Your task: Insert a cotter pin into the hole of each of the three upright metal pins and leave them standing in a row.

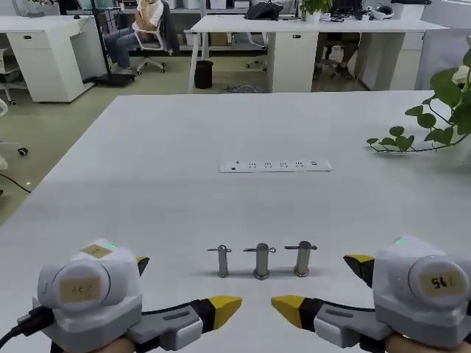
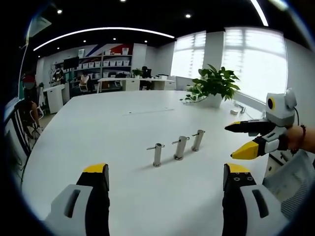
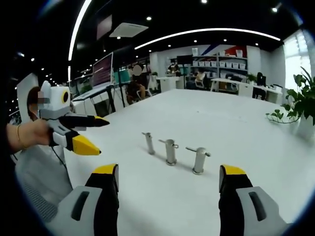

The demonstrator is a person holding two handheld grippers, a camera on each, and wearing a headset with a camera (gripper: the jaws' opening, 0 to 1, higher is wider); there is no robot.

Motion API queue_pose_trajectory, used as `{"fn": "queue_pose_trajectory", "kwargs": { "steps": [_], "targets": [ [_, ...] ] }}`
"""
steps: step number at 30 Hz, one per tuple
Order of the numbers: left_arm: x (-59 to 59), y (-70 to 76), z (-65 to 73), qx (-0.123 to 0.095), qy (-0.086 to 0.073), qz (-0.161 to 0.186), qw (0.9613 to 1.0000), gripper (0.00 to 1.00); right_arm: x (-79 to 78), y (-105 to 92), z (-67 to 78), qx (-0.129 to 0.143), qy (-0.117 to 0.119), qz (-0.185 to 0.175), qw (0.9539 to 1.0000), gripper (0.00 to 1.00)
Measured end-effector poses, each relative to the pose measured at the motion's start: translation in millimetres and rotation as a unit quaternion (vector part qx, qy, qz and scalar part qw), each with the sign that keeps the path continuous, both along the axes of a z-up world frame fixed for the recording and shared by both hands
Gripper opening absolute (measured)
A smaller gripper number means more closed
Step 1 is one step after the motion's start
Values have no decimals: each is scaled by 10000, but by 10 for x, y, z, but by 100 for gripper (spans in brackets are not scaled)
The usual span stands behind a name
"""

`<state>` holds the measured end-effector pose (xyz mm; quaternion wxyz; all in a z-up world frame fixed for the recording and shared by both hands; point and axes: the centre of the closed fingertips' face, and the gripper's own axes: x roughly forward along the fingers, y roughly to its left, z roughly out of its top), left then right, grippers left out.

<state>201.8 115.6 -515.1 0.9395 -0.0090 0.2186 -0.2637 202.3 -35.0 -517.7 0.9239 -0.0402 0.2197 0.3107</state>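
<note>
Three short cylindrical pins of dull grey metal [image 1: 261, 261] are being shown standing upright in a row at the lower centre of the head view, on the smooth, matte white tabletop [image 1: 162, 147]. Each appears to be crossed near its top by a thin wire cotter pin [image 1: 260, 250]. The grey-and-white left gripper [image 1: 184, 283] and the matching right gripper [image 1: 318, 282], both yellow-tipped, are being held at the bottom corners, jaws apart, nothing being clasped. Toppling is being judged the main risk: the pins are slim and narrow-based, so one could be knocked over by a sideways brush from a jaw tip, or a loosely seated cotter pin could be nudged out of its hole.
</note>
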Motion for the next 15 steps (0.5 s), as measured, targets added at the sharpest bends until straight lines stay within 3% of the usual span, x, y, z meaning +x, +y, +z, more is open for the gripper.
{"fn": "queue_pose_trajectory", "kwargs": {
  "steps": [15],
  "targets": [
    [-40,9,12,-16,26,33,10000,93,-47,6,6,154,62,-69,9998,78]
  ]
}}
